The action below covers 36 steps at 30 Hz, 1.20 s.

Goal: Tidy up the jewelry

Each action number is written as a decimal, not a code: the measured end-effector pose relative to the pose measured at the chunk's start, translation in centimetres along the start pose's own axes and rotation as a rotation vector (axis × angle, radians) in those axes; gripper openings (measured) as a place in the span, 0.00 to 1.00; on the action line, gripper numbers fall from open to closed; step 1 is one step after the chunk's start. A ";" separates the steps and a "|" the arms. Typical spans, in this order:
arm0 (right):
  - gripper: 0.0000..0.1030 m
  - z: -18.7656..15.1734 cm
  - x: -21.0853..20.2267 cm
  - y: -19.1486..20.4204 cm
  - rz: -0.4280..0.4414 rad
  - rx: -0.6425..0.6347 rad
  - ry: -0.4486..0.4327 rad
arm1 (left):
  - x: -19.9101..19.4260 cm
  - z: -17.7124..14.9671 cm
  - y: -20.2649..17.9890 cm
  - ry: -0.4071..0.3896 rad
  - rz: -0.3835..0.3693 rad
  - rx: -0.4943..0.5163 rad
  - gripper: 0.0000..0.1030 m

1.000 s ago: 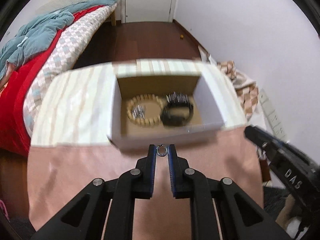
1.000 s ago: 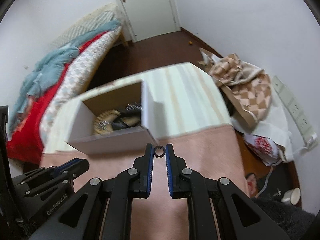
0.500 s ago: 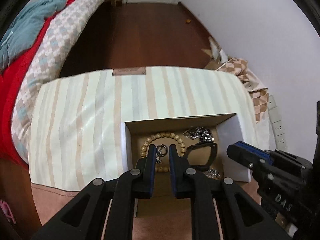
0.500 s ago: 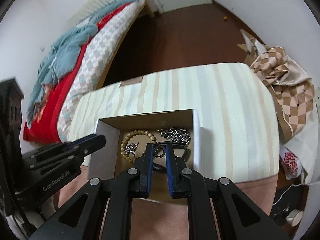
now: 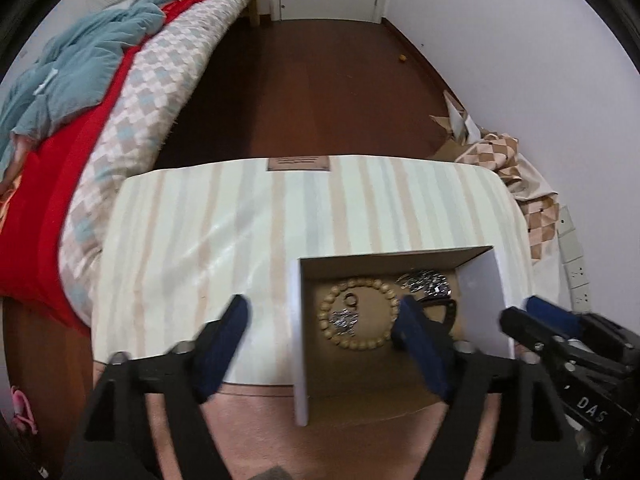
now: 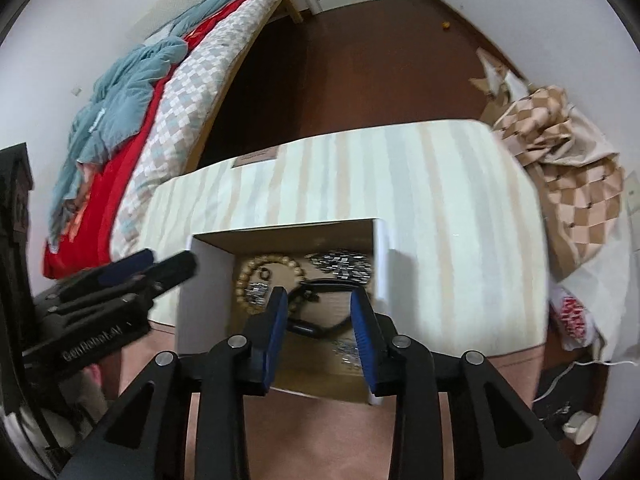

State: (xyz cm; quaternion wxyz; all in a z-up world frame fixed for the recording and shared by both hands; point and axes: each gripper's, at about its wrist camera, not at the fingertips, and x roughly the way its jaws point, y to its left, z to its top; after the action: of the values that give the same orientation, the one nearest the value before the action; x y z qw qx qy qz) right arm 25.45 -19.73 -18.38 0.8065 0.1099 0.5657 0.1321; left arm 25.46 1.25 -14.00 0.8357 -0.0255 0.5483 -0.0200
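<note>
Two grippers hang spread and empty over the box [image 5: 298,320]: the left gripper [image 5: 324,320] straddles its left wall, the right gripper [image 6: 318,312] its near half. Both rings, pinched half a second ago, are released; one ring [image 5: 350,300] lies inside the bead bracelet [image 5: 358,312], the other cannot be picked out. Withdrawal is best straight up, clear of walls and black band [image 6: 320,308].

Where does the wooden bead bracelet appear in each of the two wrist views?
Left wrist: wooden bead bracelet lies right of centre, in the open box, between the fingers.
Right wrist: the bracelet is at centre-left, beyond the left finger.
Shared landmark: the brown label on the striped surface's far edge.
</note>
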 end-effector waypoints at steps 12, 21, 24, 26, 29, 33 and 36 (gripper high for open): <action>0.97 -4.5 -0.5 0.4 -0.293 -0.057 -0.009 | -0.3 -5.3 0.6 -0.017 0.099 -0.007 1.00; 0.98 -6.6 -4.5 1.4 -0.330 -0.039 -0.071 | -4.9 -7.3 0.1 -0.077 0.094 -0.017 1.00; 0.98 -7.3 -6.7 2.1 -0.343 -0.051 -0.103 | -7.1 -8.2 -0.3 -0.106 0.086 -0.018 1.00; 0.98 -8.1 -8.6 2.6 -0.341 -0.051 -0.127 | -8.6 -8.8 -0.6 -0.118 0.075 -0.021 1.00; 0.98 -9.1 -11.2 3.2 -0.341 -0.054 -0.163 | -10.9 -9.7 -0.9 -0.142 0.066 -0.017 1.00; 0.98 -10.8 -15.0 4.0 -0.332 -0.055 -0.207 | -14.2 -10.9 -1.3 -0.173 0.071 -0.012 1.00; 0.98 -11.8 -17.7 4.7 -0.320 -0.059 -0.234 | -16.5 -11.5 -1.6 -0.203 0.075 0.001 1.00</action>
State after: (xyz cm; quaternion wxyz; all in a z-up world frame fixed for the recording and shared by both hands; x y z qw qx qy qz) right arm 8.18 -20.93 -5.14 0.8803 0.0095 0.4743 0.0050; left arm 8.30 0.38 -3.40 0.8871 -0.0066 0.4613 0.0136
